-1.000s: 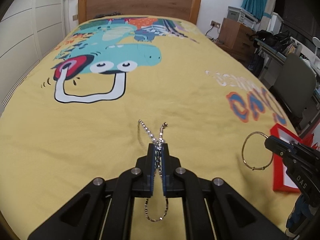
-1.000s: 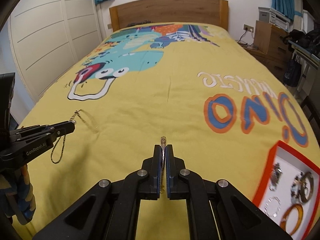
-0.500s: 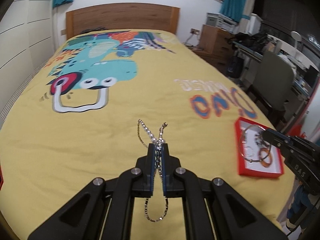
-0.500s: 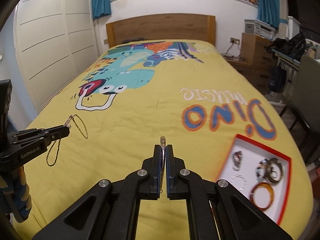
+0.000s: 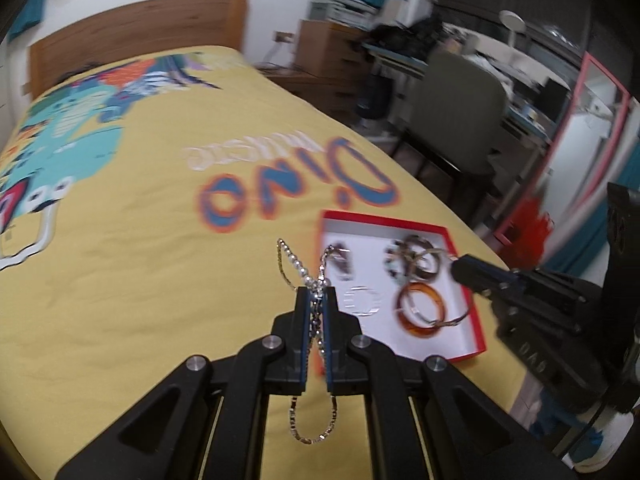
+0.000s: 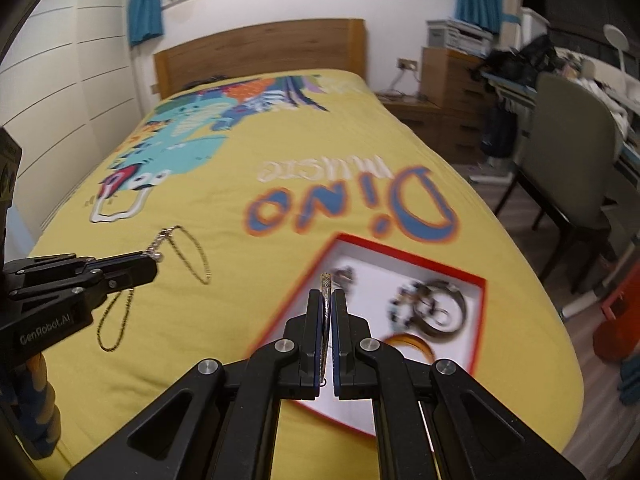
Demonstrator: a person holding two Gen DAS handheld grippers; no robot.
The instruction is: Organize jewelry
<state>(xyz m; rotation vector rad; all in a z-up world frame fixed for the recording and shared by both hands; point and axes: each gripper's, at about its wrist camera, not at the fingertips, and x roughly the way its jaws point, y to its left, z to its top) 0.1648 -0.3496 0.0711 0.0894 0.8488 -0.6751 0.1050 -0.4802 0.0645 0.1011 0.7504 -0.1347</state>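
**Two grippers, two pieces of jewelry**

We see the left gripper squeezed tight on a beaded chain that hangs in loops. The right gripper is pinched on a thin silver bangle. Both are held over the yellow bedspread, by the red box with rings and bracelets inside.

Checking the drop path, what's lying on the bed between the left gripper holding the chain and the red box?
Nothing: only bare yellow bedspread lies between the left gripper and red box, in the right wrist view.
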